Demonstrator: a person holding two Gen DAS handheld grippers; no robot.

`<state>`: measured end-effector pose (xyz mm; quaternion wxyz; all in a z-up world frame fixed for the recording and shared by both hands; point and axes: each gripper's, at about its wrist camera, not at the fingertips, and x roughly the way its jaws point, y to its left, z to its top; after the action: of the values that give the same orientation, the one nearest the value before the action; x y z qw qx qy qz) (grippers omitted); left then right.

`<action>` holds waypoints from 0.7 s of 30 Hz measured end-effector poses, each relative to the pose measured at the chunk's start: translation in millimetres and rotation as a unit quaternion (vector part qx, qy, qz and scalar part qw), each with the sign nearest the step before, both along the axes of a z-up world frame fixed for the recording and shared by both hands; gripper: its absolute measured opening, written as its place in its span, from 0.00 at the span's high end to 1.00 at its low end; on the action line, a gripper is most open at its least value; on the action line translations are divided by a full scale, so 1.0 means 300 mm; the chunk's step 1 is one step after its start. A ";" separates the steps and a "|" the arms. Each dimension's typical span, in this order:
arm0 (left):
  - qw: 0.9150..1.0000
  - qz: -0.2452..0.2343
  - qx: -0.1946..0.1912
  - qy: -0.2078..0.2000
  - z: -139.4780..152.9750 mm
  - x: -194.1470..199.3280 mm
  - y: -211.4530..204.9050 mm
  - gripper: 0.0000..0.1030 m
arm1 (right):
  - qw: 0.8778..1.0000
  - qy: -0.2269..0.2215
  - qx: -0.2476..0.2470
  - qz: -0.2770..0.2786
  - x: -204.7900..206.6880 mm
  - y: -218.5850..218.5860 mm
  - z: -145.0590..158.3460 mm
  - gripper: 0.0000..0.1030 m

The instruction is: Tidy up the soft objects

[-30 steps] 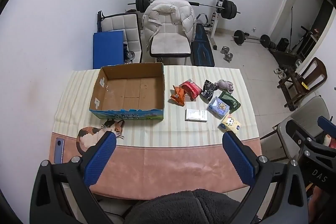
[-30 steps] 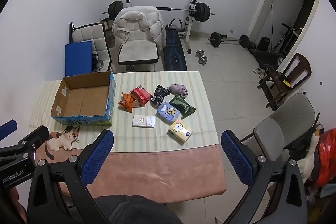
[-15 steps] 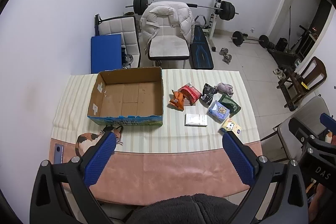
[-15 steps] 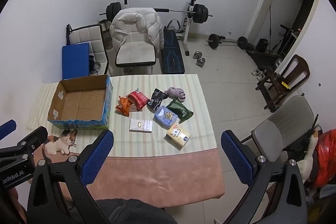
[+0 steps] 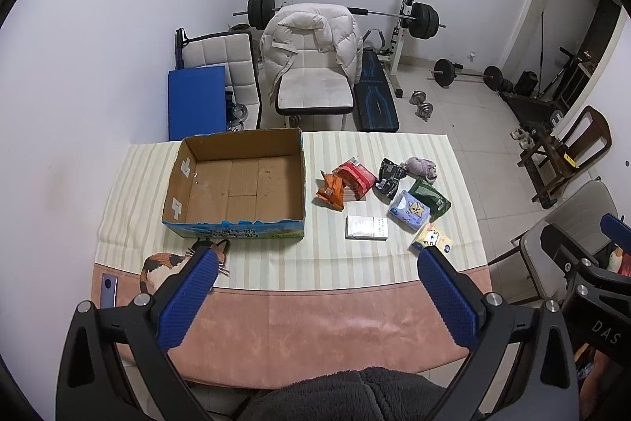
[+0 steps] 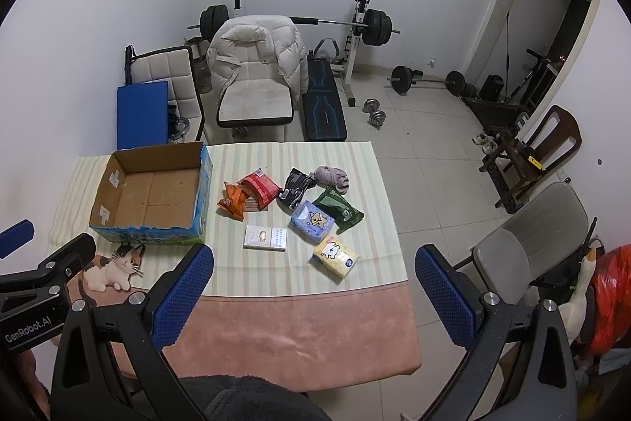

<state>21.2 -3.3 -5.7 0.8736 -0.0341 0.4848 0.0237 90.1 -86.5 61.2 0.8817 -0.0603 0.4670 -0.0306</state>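
Table [image 5: 339, 310], empty box [image 5: 236, 184], scattered packets [image 5: 410, 208]

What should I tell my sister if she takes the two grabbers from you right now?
Left gripper: open, holding nothing, up above the near table edge.
Right gripper: open, holding nothing, also above the near edge.
Box: on the table's left side, nothing in it.
Packs, all loose to the right of the box: orange, red, black, green, blue, white, yellow. A grey plush lies at the far side.
Done: nothing sorted yet.
Left: probably move every soft thing into the box.
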 end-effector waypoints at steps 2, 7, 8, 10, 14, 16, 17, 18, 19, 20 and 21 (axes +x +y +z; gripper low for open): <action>1.000 0.000 -0.001 0.001 0.002 0.000 -0.002 0.00 | 1.000 0.001 0.002 0.001 0.002 0.000 0.002 0.00; 1.000 -0.001 -0.004 0.003 -0.003 -0.004 0.007 0.00 | 1.000 0.004 0.003 0.003 -0.001 0.005 0.006 0.00; 1.000 -0.001 -0.004 0.003 -0.005 -0.005 0.008 0.00 | 1.000 0.004 0.001 0.002 -0.010 0.010 0.007 0.00; 1.000 0.000 -0.006 0.003 -0.005 -0.010 0.011 0.00 | 1.000 0.005 0.005 0.003 -0.010 0.007 0.005 0.00; 1.000 -0.002 -0.007 0.005 -0.006 -0.016 0.011 0.00 | 1.000 0.005 0.007 0.002 -0.016 0.001 0.010 0.00; 1.000 -0.003 -0.008 0.005 -0.006 -0.018 0.010 0.00 | 1.000 0.006 0.005 0.000 -0.020 0.005 0.011 0.00; 1.000 -0.003 -0.008 0.006 -0.005 -0.019 0.009 0.00 | 1.000 0.006 0.005 0.000 -0.020 0.003 0.012 0.00; 1.000 -0.003 -0.009 0.006 -0.007 -0.018 0.010 0.00 | 1.000 0.006 0.005 0.000 -0.022 0.003 0.014 0.00; 1.000 -0.004 -0.009 0.006 -0.004 -0.022 0.009 0.00 | 1.000 0.005 0.005 -0.001 -0.023 0.003 0.015 0.00; 1.000 -0.004 -0.008 0.006 -0.005 -0.020 0.007 0.00 | 1.000 0.005 0.005 -0.001 -0.022 0.001 0.015 0.00; 1.000 -0.004 -0.008 0.006 -0.004 -0.022 0.006 0.00 | 1.000 0.005 0.005 -0.001 -0.022 0.001 0.013 0.00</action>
<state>14.7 -1.4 -6.8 0.8703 -0.0390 0.4907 0.0163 83.6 -86.1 65.1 0.8796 -0.0554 0.4715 -0.0288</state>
